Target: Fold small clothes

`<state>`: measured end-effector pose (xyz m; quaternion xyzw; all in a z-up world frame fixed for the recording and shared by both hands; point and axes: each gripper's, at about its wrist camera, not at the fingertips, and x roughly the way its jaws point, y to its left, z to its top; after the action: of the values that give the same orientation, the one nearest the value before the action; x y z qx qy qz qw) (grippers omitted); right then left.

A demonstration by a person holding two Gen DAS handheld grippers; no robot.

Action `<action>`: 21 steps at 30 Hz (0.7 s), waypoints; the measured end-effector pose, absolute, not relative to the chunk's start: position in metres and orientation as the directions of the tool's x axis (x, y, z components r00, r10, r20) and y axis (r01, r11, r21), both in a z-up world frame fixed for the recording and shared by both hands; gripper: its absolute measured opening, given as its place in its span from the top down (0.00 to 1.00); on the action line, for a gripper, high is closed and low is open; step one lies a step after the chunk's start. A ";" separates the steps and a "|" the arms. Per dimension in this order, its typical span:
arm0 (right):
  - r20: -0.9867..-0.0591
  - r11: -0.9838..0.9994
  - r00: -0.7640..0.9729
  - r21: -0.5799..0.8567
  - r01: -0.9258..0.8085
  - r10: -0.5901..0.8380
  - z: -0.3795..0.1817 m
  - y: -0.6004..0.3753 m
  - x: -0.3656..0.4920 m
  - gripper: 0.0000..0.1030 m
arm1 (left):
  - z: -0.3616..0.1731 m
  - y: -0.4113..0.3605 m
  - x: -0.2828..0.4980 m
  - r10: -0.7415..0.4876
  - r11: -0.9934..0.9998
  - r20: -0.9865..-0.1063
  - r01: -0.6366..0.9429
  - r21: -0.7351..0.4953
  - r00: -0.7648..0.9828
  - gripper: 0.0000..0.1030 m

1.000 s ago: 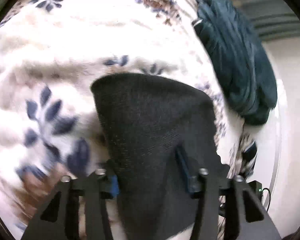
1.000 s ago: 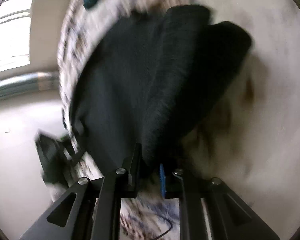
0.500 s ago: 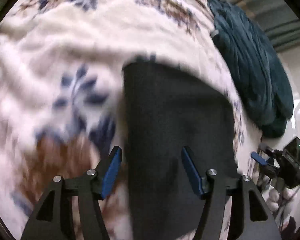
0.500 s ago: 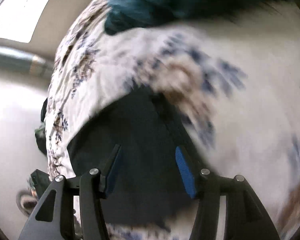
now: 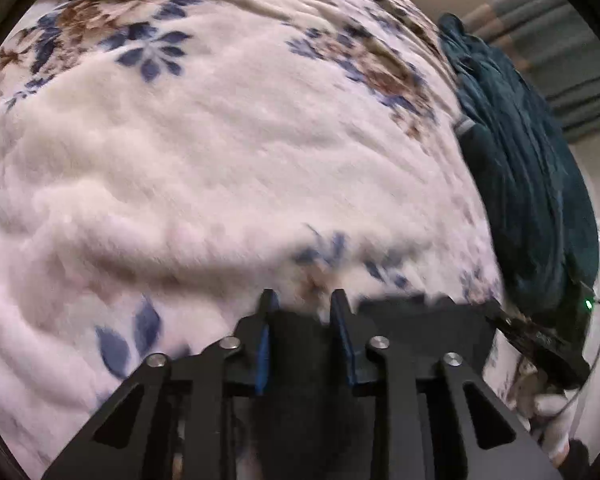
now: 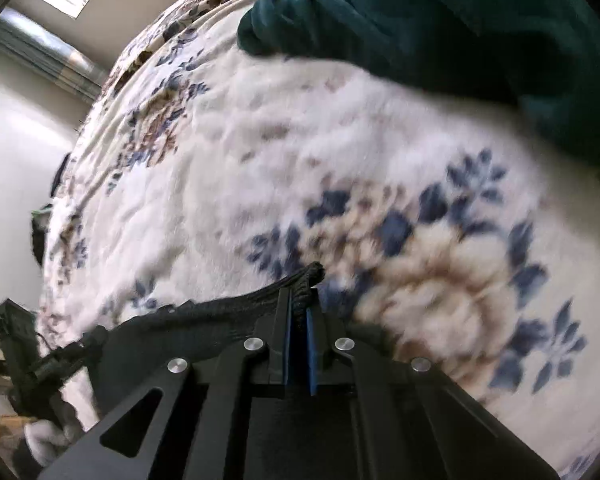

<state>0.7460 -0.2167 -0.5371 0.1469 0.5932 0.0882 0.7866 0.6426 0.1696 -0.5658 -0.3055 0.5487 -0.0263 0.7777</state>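
A small black knit garment (image 5: 424,320) lies on a white floral blanket (image 5: 220,160). In the left wrist view my left gripper (image 5: 302,304) is nearly closed, with black cloth between its blue pads at the garment's near edge. In the right wrist view my right gripper (image 6: 299,300) is shut on a bunched corner of the same black garment (image 6: 204,320), which stretches away to the left. The other gripper shows at the far side in each view: the right gripper (image 5: 540,344) and the left gripper (image 6: 28,344).
A dark teal fleece blanket (image 5: 520,168) is heaped along the bed's right side and fills the upper right of the right wrist view (image 6: 440,20). The bed edge, pale floor and curtains (image 6: 40,52) lie beyond.
Both grippers were open over the flat garment half a second ago. Both have dropped to its edge and closed on the cloth. The garment now sits low, mostly hidden behind the fingers.
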 end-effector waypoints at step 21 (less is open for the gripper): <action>-0.775 0.595 0.200 0.598 0.536 0.599 -0.591 -0.293 0.524 0.33 | -0.584 0.109 0.507 -0.617 0.659 -0.734 -0.323 -0.679 0.284 0.33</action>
<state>0.5240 -0.2928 -0.5905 0.4492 0.6322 0.0250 0.6308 0.5072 0.1094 -0.5837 -0.3992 0.5887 -0.1058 0.6949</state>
